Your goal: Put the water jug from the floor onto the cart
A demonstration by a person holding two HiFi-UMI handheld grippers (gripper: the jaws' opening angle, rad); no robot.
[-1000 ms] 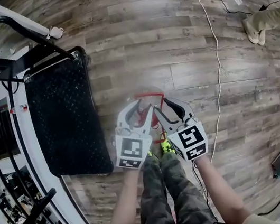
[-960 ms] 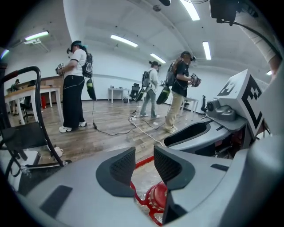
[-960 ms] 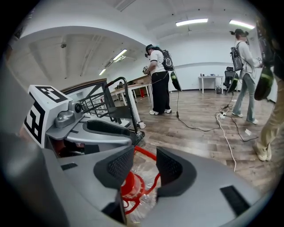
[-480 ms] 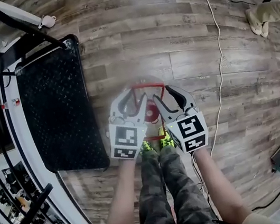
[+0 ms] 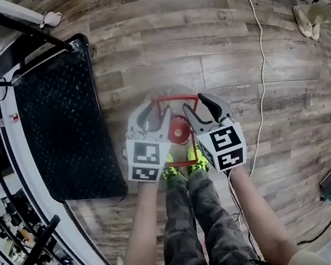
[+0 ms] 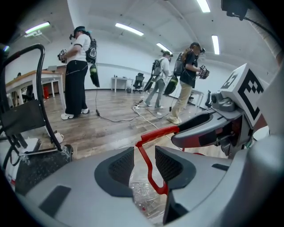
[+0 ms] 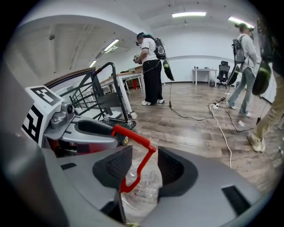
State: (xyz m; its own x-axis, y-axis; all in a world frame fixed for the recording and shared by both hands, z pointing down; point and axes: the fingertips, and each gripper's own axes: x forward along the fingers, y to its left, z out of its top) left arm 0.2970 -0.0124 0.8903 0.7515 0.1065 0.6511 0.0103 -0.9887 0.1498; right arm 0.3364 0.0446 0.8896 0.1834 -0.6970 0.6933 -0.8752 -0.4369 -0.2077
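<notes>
Two large things fill the head view: a grey-brown wood-plank floor (image 5: pixel 213 44) and, at the left, a black flat cart with a diamond-pattern deck and tubular black handle (image 5: pixel 64 134). Just beside the cart's right edge, a clear plastic water jug with a red cap (image 5: pixel 180 131) stands upright on the floor, at the toes of the person's neon-green shoes (image 5: pixel 172 172) and apart from the deck.

Both grey claws hang over the jug's top, angled downward, side by side. The left claw (image 6: pixel 144 165) stands spread and has just been opening; one upright leg of the jug's red wire-frame carry handle (image 6: pixel 147 165) sits between its dark ribbed pads (image 6: pixel 122 166), with a gap on the left side and no clear squeeze. The right claw (image 7: pixel 145 166) is spread wide too, having just opened, and the handle's other leg runs between its pads untouched.

A thin white cable (image 5: pixel 261 61) trails across the boards at right, well apart from the jug.
</notes>
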